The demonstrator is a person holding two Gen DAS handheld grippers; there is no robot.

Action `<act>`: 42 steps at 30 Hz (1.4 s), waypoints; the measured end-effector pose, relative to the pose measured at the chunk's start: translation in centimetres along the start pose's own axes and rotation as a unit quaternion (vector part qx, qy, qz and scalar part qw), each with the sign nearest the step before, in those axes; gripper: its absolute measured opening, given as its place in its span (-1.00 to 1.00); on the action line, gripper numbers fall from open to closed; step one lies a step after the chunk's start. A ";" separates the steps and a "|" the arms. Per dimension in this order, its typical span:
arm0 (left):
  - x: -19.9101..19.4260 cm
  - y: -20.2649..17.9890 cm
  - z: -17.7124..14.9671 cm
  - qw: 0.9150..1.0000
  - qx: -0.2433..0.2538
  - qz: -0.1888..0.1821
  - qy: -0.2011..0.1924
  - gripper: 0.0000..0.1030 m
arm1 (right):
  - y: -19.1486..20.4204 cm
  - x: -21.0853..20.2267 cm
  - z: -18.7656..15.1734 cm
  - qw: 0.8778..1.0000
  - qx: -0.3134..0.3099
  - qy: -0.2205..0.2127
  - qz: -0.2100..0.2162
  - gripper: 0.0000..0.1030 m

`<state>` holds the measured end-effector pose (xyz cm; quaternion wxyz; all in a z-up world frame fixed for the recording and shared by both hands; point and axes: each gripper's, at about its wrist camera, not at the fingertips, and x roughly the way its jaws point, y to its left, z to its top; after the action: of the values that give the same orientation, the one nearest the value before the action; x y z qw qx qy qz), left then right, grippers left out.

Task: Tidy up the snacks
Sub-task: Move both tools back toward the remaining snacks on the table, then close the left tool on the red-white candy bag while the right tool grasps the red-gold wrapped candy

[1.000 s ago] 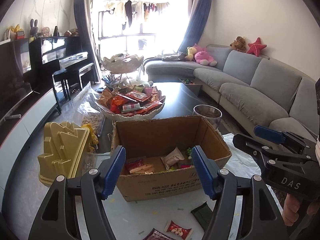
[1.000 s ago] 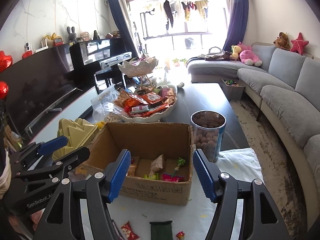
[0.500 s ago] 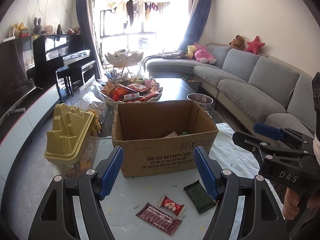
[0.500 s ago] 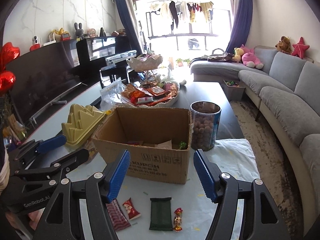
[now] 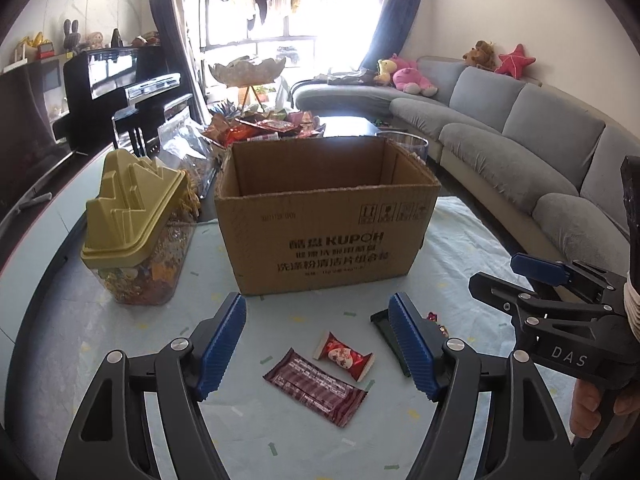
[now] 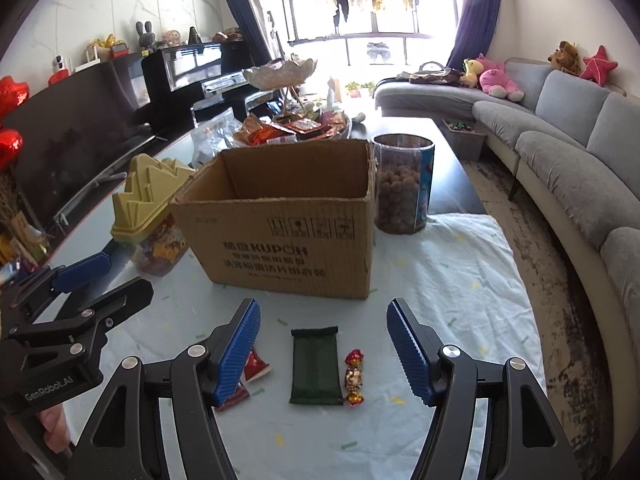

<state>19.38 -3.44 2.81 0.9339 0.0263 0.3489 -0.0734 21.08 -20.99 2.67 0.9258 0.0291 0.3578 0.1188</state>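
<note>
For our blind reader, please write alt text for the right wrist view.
Open blue-padded tongs hover above a dark green snack packet and a wrapped candy on a pale cloth. Behind stands an open cardboard box.

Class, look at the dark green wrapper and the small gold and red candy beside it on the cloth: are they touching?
Cannot tell. In the right wrist view the gold and red candy lies right against the dark green wrapper's edge; neither a gap nor contact shows plainly.

The cardboard box (image 5: 326,216) walls hide whatever lies inside.
</note>
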 end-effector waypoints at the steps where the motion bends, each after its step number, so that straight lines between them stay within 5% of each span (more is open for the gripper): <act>1: 0.2 -0.2 -0.5 1.000 0.003 0.003 0.003 0.42 | -0.1 0.3 -0.4 1.000 0.002 0.005 -0.002 0.29; 20: 7.6 -1.4 -6.0 0.994 -0.011 -0.041 0.100 0.40 | -2.8 5.8 -7.2 0.994 0.044 0.099 -0.008 0.28; 42: 13.8 -1.8 -5.1 0.987 -0.063 -0.035 0.142 0.12 | -4.0 9.6 -7.3 0.989 0.080 0.121 -0.004 -0.26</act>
<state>26.10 -6.35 -10.13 0.8717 -0.0348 0.4822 -0.0794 23.82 -22.79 -9.60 0.8709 0.0870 0.4754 0.0887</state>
